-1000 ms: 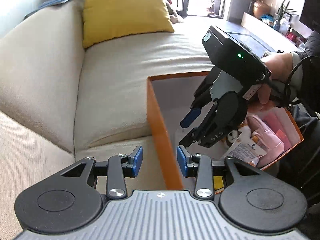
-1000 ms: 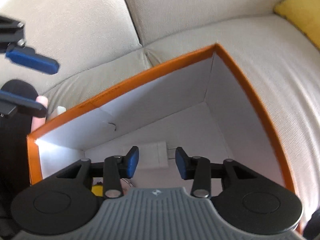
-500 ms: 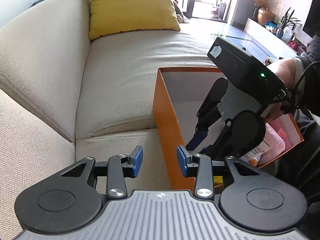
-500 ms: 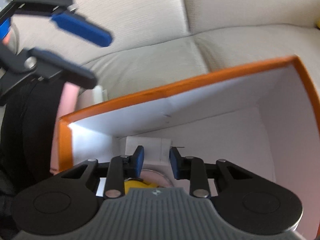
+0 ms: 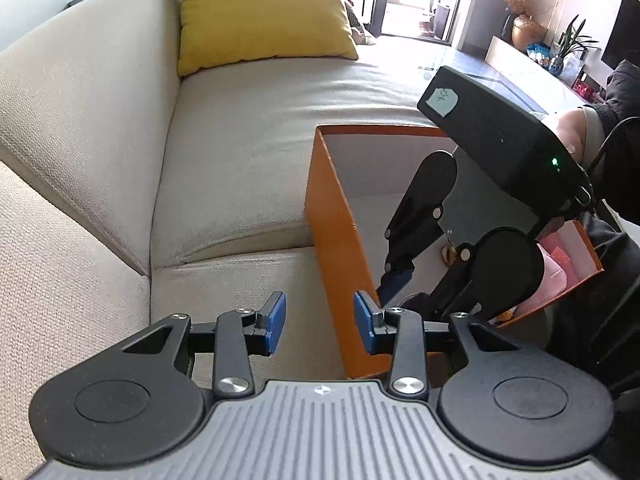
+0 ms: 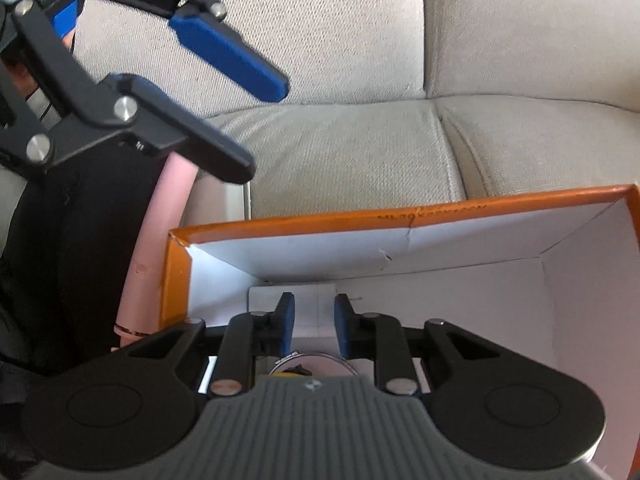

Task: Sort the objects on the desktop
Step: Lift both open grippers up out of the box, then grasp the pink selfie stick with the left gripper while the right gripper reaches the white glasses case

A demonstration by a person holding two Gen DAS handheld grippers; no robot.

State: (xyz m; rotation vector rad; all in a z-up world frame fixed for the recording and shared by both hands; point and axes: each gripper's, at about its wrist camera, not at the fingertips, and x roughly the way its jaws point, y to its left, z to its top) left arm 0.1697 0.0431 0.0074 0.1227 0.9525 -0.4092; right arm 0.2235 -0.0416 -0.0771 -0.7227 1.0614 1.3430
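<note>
Right wrist view only: right gripper [image 6: 314,326] down inside orange box [image 6: 320,222], fingers apart, nothing between them; white card [image 6: 316,306] on box floor, round yellow-centred item below, unclear. Left gripper [image 5: 319,322] spread, empty, straddling box wall. Yellow cushion [image 5: 260,12] on beige sofa [image 5: 240,152]; right device hides box contents.

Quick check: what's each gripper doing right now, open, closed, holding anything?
Left gripper: open, empty, beside the orange box.
Right gripper: open, empty, down inside the box.
</note>
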